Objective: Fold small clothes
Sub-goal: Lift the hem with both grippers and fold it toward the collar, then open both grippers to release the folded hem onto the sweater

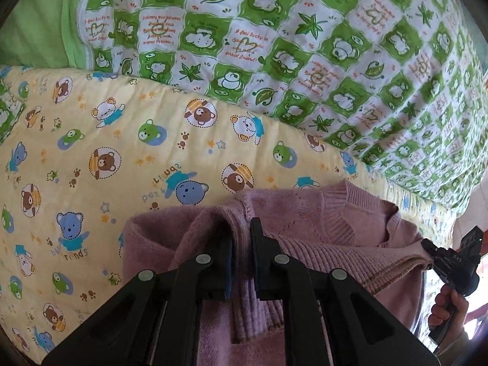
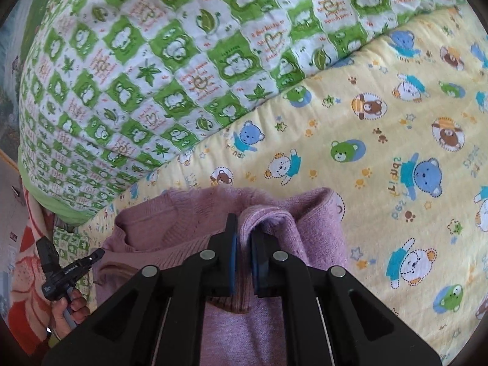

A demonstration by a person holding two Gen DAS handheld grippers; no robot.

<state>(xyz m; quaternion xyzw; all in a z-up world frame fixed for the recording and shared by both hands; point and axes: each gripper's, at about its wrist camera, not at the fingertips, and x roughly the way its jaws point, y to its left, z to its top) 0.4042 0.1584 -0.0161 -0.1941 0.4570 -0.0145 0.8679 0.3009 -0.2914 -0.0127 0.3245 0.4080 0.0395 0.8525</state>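
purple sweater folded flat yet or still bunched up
Bunched, not folded flat: the purple sweater is gathered into ridges, pinched between the left gripper and right gripper, above the yellow bear-print quilt.

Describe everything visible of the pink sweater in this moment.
The pink sweater is a small mauve knit with a ribbed V-neck and a ribbed hem edged in tan stitching. It is bunched, partly lifted over the yellow bear-print quilt. The left gripper and the right gripper are each shut on a fold of it.
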